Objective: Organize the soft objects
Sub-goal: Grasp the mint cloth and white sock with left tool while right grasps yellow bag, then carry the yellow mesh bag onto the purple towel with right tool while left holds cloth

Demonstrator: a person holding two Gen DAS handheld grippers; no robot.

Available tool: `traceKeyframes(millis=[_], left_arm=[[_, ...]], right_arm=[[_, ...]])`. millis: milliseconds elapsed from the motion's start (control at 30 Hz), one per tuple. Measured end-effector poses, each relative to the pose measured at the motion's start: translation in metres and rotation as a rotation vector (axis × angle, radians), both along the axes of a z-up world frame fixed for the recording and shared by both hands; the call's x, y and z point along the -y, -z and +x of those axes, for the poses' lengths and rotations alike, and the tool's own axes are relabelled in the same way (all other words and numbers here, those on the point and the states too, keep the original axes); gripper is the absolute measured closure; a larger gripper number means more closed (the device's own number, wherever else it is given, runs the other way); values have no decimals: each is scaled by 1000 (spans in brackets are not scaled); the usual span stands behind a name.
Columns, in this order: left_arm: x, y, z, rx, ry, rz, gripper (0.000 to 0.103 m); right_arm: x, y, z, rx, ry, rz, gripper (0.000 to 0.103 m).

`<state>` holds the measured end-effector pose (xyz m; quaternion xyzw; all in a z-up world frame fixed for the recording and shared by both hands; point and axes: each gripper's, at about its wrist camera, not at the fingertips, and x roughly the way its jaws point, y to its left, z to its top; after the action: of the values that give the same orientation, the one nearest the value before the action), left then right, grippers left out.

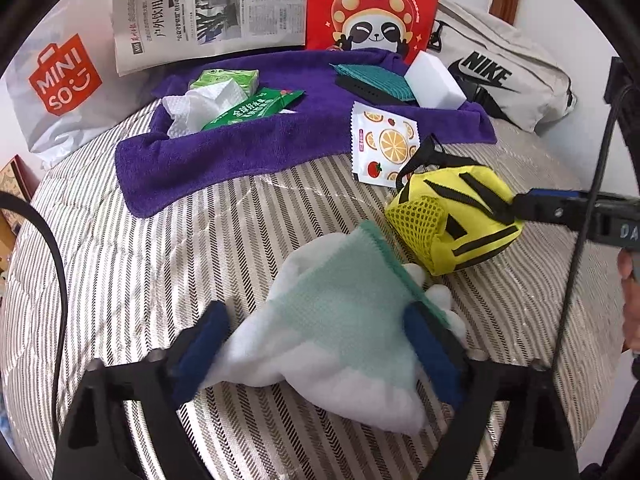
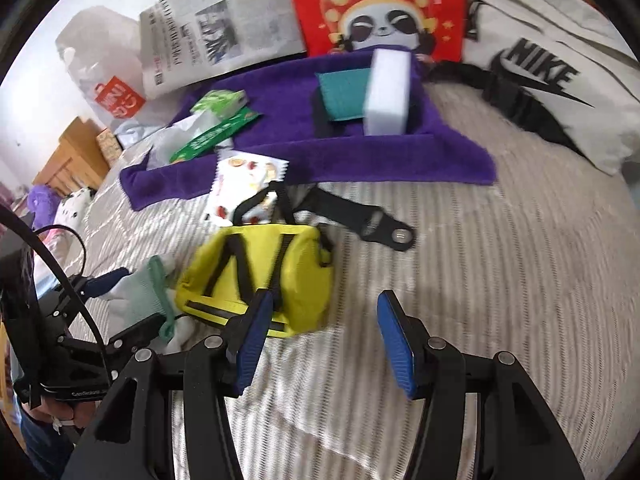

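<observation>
My left gripper (image 1: 316, 344) has its jaws set wide around a white and mint-green cloth (image 1: 340, 320) on the striped bed; whether it grips the cloth I cannot tell. The cloth also shows in the right wrist view (image 2: 148, 292). A small yellow bag (image 1: 456, 220) with black straps lies just right of the cloth. My right gripper (image 2: 320, 340) is open and empty, its left fingertip at the near edge of the yellow bag (image 2: 264, 276). It shows in the left wrist view (image 1: 520, 206) touching the bag's right side.
A purple towel (image 1: 248, 148) behind holds tissue packs (image 1: 224, 100), a teal cloth (image 1: 368, 80) and a white sponge (image 1: 436, 80). A fruit-print packet (image 1: 384, 144) lies at its edge. A newspaper (image 1: 208, 12), a red panda bag (image 1: 372, 4), a Miniso bag (image 1: 60, 80) and a Nike bag (image 1: 500, 76) stand behind.
</observation>
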<state>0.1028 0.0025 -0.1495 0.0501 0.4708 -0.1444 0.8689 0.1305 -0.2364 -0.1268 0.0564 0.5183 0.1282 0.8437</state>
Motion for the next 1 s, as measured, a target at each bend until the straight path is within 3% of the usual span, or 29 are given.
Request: traceKeyframes(millis=[33,67,133,167,200,400,567,867,1000], left_arm=[[-3,-2,-1,2,0,-12,45],[-7,-4,-1,-3,-6,-28,57],[-18,-6,0,-17,-18,-53,71],[-25,-7,1,-23,-24,-63,74],[-32,-8,2,-30,-37,-67,74],[-66,-14,0,-12,-124,38,76],[-80,-11,0,-17,-122,-29,76],[-88,-7,-3,-7,-93,-92,74],[-91,-7,-6,-3,-87,-106,74]], right_arm=[[-4,0,1,-3,-1,4,49],[-7,0,3,-7,-5,14,49],[-15,-1,6,-12,-16,28,47],[-22,-1,8,-14,-21,24,41],[-27,1,9,-20,-24,12,35],[-48,12,18,-69,19,-48,31],[-59,10,19,-86,46,-41,17],[-85,16,27,-90,93,-121,3],[-101,24,30,-72,102,-231,2]])
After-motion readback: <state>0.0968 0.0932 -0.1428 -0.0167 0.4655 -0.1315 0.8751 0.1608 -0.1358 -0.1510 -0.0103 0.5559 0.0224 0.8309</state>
